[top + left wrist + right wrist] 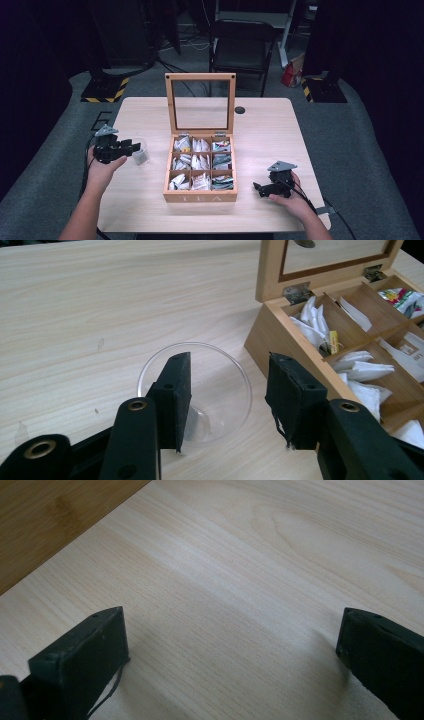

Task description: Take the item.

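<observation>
Clear plastic is what the little cup [195,392] is made of, and it stands upright on the pale wood worktop [270,130]. I hold the left gripper [227,400] right over it. One of its black fingers [172,390] reaches down inside the cup, close to the near wall. The other finger sits outside the cup, between the cup's rim and the tea box [200,195]. So the cup's right-hand wall lies in the gap between my two fingers. The fingers are about half open and they do not squeeze the cup. I cannot tell if the inside finger brushes the wall. In the high view there is something small and dark in the cup, but it is too blurry for me to name.

The wooden tea box is just past the outer finger. Its lid [200,102] with the glass pane stands straight up. Its nine little squares hold tea bags [360,367].

My right gripper [266,189] rests low over the worktop on the other side of the box, well away from the cup. Its fingers [82,652] are wide open with nothing between them but bare wood.
</observation>
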The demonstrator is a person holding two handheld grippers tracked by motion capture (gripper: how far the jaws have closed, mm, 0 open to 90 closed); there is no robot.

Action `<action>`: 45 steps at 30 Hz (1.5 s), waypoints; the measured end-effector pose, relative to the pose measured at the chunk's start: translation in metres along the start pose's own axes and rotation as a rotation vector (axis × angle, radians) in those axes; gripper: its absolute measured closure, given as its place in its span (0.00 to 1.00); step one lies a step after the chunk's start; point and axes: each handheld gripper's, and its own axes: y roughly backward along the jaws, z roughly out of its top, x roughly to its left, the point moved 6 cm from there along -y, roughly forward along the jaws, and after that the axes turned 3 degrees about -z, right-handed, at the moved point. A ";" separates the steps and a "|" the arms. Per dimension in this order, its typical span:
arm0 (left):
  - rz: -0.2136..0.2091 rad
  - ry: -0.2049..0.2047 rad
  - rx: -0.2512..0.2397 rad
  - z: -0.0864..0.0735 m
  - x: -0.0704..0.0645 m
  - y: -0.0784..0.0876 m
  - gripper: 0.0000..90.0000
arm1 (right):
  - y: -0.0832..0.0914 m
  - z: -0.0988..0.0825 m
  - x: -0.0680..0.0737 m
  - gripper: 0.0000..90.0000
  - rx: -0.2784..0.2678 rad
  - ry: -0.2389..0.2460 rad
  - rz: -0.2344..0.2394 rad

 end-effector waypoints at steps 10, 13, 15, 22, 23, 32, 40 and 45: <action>-0.015 -0.019 0.001 -0.005 -0.011 0.006 0.58 | 0.000 0.000 0.000 0.00 0.000 0.000 0.000; -0.014 -0.024 0.002 -0.007 -0.011 0.008 0.58 | 0.000 0.000 0.000 0.00 0.000 0.000 0.000; -0.011 -0.023 0.003 -0.009 -0.012 0.008 0.58 | 0.000 0.000 0.000 0.00 0.000 0.000 0.000; -0.013 -0.029 0.014 -0.018 -0.014 0.011 0.58 | 0.000 0.000 0.000 0.00 0.000 0.000 0.000; -0.012 -0.031 0.019 -0.021 -0.015 0.011 0.58 | 0.000 0.000 0.000 0.00 0.000 0.000 0.000; -0.012 -0.033 0.027 -0.033 -0.018 0.013 0.57 | 0.000 0.000 0.000 0.00 0.000 0.000 0.000; -0.017 -0.030 0.030 -0.046 -0.022 0.014 0.57 | 0.000 0.000 0.000 0.00 0.000 0.000 0.000; -0.014 -0.024 0.030 -0.055 -0.023 0.014 0.57 | 0.000 0.000 0.000 0.00 0.000 0.000 0.000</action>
